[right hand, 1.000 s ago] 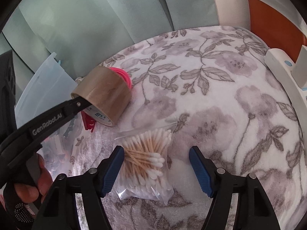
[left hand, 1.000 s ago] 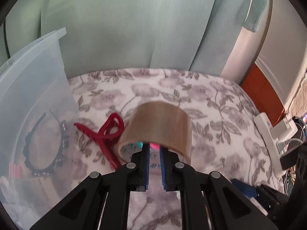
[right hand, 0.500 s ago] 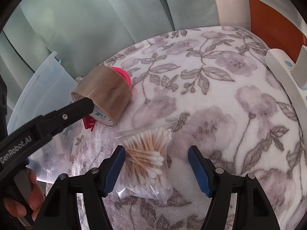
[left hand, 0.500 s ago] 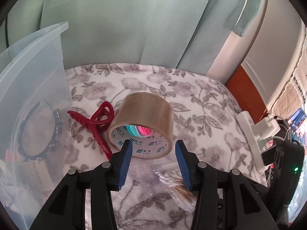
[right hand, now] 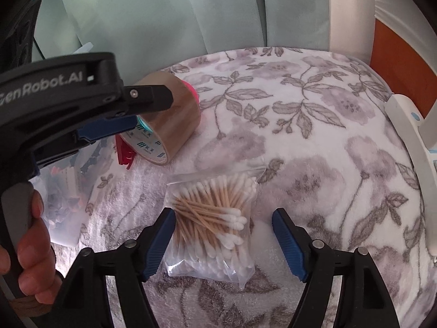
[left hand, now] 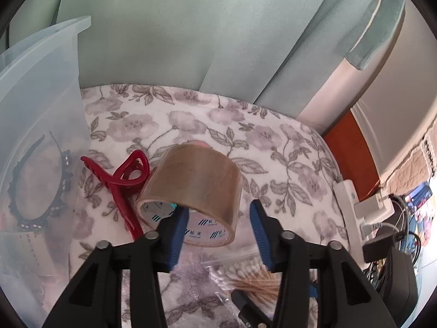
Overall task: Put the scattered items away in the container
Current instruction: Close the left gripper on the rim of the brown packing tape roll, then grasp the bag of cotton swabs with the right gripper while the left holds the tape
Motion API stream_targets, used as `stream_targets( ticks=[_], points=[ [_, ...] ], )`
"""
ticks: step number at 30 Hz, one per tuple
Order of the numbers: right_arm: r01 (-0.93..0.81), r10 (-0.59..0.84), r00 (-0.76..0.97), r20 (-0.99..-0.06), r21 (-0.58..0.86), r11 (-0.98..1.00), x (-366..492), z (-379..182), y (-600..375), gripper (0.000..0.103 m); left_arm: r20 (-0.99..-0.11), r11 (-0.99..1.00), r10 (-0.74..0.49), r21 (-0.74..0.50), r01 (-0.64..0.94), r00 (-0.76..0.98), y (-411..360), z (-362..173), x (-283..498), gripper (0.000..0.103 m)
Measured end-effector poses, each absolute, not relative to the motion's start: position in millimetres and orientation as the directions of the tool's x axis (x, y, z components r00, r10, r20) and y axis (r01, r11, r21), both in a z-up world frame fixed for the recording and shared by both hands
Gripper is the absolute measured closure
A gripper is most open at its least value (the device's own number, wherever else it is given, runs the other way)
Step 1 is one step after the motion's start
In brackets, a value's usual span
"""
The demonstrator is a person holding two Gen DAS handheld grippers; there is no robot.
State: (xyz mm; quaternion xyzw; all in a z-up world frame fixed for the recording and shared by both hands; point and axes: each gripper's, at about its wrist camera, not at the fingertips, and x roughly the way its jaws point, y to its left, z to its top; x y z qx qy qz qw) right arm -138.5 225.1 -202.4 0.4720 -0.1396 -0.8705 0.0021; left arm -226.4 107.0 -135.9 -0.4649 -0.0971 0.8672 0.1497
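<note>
A brown tape roll (left hand: 196, 180) lies on its side on the floral blanket, leaning on a pink item (right hand: 192, 90); it also shows in the right wrist view (right hand: 169, 112). My left gripper (left hand: 218, 218) is open, its jaws just in front of the roll, touching nothing. A red hair claw (left hand: 123, 183) lies left of the roll. A clear plastic container (left hand: 41, 125) stands at the left with a black headband (left hand: 38, 186) inside. My right gripper (right hand: 222, 221) is open, its jaws either side of a bag of cotton swabs (right hand: 215, 218).
A white power strip (left hand: 355, 210) with plugs and cables lies past the blanket's right edge. Green curtains (left hand: 191, 32) hang behind. The hand holding the left gripper (right hand: 30, 235) shows at the left of the right wrist view.
My left gripper let go of the tape roll, opened and pulled back; the roll now rests on the blanket. My right gripper stayed open over the swab bag.
</note>
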Motion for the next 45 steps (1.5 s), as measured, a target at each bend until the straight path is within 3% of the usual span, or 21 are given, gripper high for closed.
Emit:
stream_targets(
  ticks=[5,12,18,20,22,28,45],
  points=[
    [-0.13,-0.138,-0.555,-0.82,0.249,-0.96,-138.1,-202.6,226.7,0.029,-0.755,-0.933,0.355,-0.319,-0.163,-0.551,110.2,-131.4,-229.2,0.074],
    [-0.131,-0.137,-0.555,-0.821,0.249,-0.96,-137.3,-202.1,227.3,0.031,-0.75,-0.926,0.369,-0.347,-0.148,-0.549,117.9,-136.9,-247.7,0.074],
    [-0.131,-0.138,-0.549,-0.824,0.248,-0.96,-138.7,-201.9,227.1,0.033,-0.757,-0.93,0.359,-0.342,-0.137,-0.546,117.3,-139.2,-256.9,0.081],
    [-0.12,-0.146,-0.553,-0.821,0.251,-0.96,-137.9,-201.7,225.8,0.036,-0.756,-0.927,0.366,-0.347,-0.141,-0.543,114.6,-139.4,-257.0,0.081],
    [-0.11,-0.177,-0.557,-0.812,0.284,-0.953,-136.7,-200.9,226.3,0.05,-0.758,-0.925,0.371,-0.352,-0.142,-0.537,111.8,-139.1,-255.6,0.081],
    [-0.105,-0.207,-0.553,-0.807,0.314,-0.944,-132.8,-198.2,224.7,0.059,-0.764,-0.923,0.378,-0.358,-0.144,-0.523,105.2,-136.8,-243.8,0.085],
    [-0.196,-0.241,-0.574,-0.782,0.417,-0.887,-91.2,-176.0,248.2,0.069,-0.751,-0.912,0.404,-0.379,-0.159,-0.522,90.0,-105.9,-183.6,0.088]
  ],
)
